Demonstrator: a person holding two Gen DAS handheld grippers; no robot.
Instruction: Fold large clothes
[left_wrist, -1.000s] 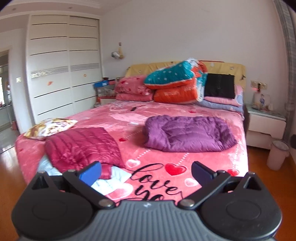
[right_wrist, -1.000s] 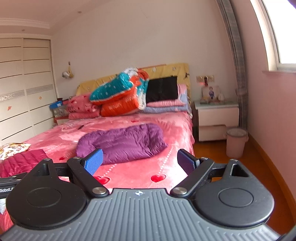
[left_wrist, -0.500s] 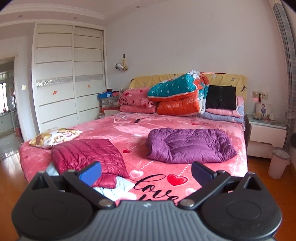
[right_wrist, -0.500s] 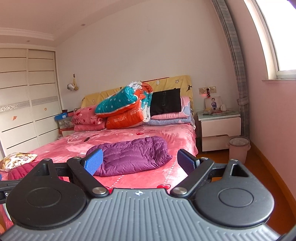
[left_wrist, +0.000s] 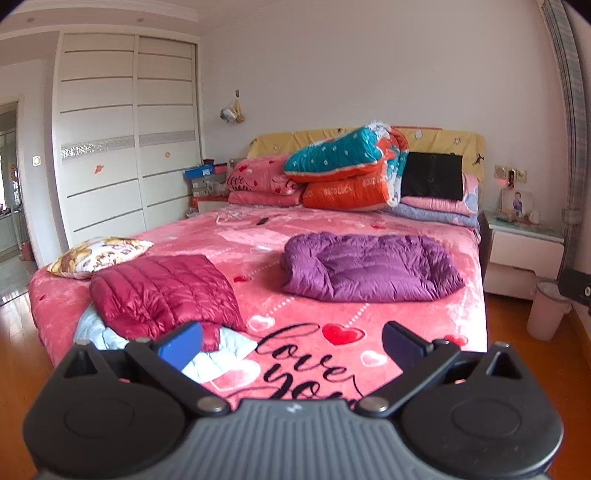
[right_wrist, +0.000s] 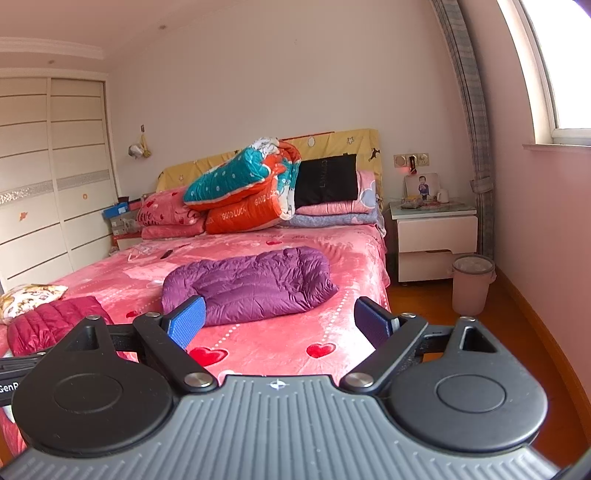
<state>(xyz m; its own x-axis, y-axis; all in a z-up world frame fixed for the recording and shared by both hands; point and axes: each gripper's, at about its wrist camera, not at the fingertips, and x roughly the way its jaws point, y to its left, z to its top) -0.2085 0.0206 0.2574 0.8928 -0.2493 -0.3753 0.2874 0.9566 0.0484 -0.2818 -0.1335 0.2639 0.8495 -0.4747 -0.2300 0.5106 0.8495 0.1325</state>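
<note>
A purple puffer jacket (left_wrist: 369, 267) lies bunched on the middle right of the pink bed (left_wrist: 306, 332); it also shows in the right wrist view (right_wrist: 251, 284). A dark red puffer jacket (left_wrist: 162, 291) lies folded at the bed's near left corner, on top of a pale blue garment (left_wrist: 221, 354); the red jacket shows in the right wrist view (right_wrist: 51, 325) too. My left gripper (left_wrist: 291, 345) is open and empty, held off the foot of the bed. My right gripper (right_wrist: 279, 323) is open and empty, also short of the bed.
Stacked quilts and pillows (left_wrist: 347, 173) sit at the headboard. A patterned cushion (left_wrist: 99, 254) lies on the bed's left edge. A white wardrobe (left_wrist: 125, 147) stands left. A nightstand (right_wrist: 436, 240) and a pink bin (right_wrist: 472, 284) stand right of the bed on the wooden floor.
Both grippers have tilted upward and drawn back a little, so the bed sits lower in both views. Both stay open and empty. The clothes have not moved.
</note>
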